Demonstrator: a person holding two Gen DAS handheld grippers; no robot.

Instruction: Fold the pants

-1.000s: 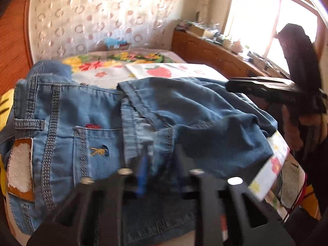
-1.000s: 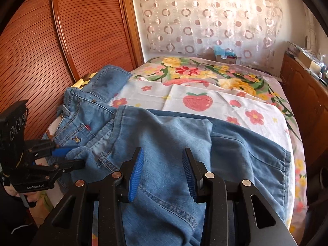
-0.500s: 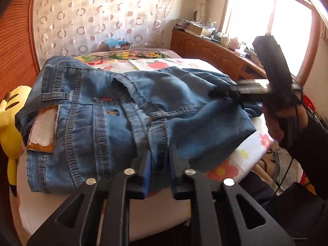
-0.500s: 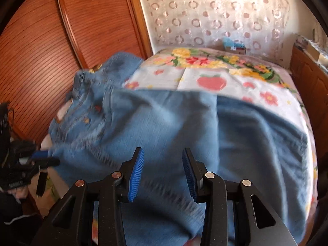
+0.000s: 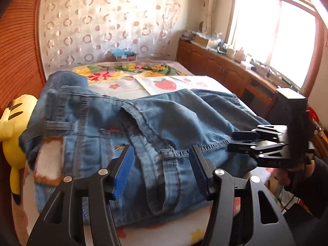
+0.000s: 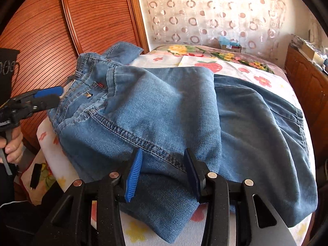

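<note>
Blue jeans (image 5: 143, 127) lie folded across the near end of the bed, waistband and back pocket at the left, the legs doubled over them (image 6: 164, 106). My left gripper (image 5: 161, 149) hovers just above the crotch seam; its jaws are opening, with a ridge of denim below and between the blue pads, which do not press on it. In the right wrist view it shows at the left edge (image 6: 47, 95). My right gripper (image 6: 164, 153) sits over a stitched hem, its jaws opening too, pads off the cloth. It reaches in from the right (image 5: 233, 142).
The floral bed sheet (image 5: 164, 82) stretches beyond the jeans. A yellow plush toy (image 5: 12, 127) sits off the bed's left edge. A wooden slatted door (image 6: 41, 30) is at the left, a low wooden cabinet (image 5: 225, 69) under the window. A person's hand (image 6: 12, 149) holds the left gripper.
My left gripper was shut on a fold of the jeans; it has let go and drawn back a little. The jeans have settled flatter. The right gripper has come down closer to the cloth.
</note>
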